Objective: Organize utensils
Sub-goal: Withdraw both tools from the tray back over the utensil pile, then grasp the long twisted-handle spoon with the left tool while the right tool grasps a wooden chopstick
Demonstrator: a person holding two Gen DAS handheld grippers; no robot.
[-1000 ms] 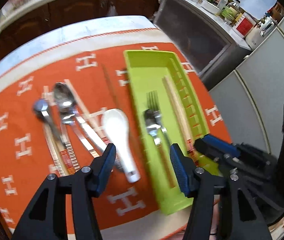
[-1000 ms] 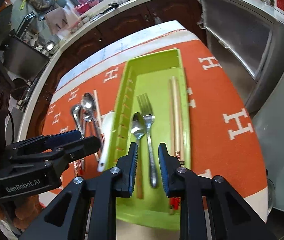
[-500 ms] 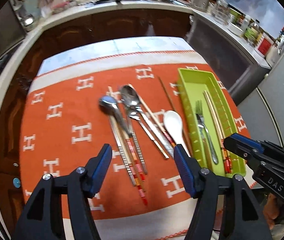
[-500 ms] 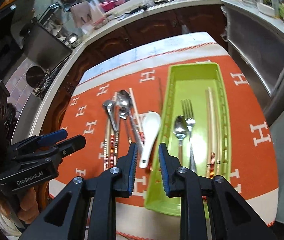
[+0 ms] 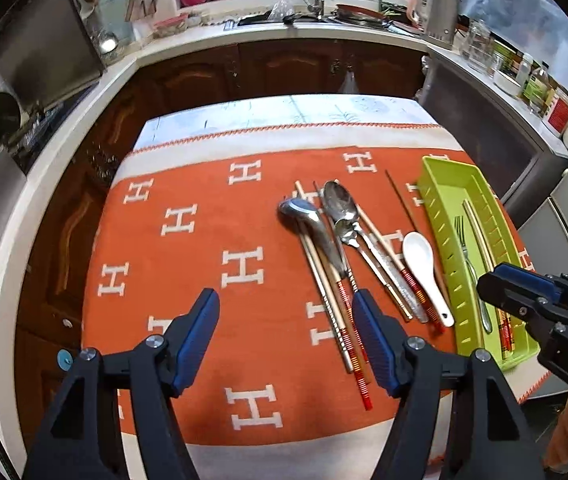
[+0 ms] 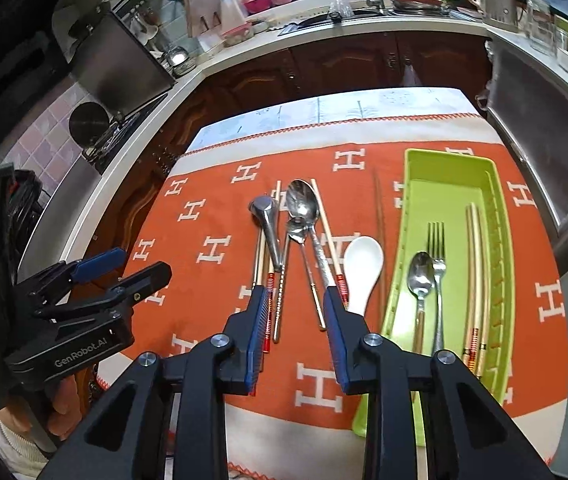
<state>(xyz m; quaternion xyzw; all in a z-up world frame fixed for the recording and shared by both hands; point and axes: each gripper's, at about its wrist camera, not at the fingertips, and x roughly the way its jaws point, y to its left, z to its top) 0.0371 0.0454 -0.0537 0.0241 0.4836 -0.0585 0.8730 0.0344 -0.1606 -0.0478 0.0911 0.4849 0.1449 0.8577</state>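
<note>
On the orange cloth (image 5: 204, 260), toward its right edge, a green tray (image 6: 495, 216) lies lengthwise and holds a fork (image 6: 437, 248), a small spoon (image 6: 421, 276) and pale chopsticks (image 6: 477, 264). Just left of the tray sits a white spoon (image 6: 361, 268), then a loose cluster of metal spoons (image 6: 303, 204) and chopsticks (image 5: 325, 284) — some overlapping. The cloth's left half is bare. Both tools hover above the near edge: the left gripper (image 5: 285, 340) spread wide, the right gripper (image 6: 293, 332) parted less — neither grasping anything.
</note>
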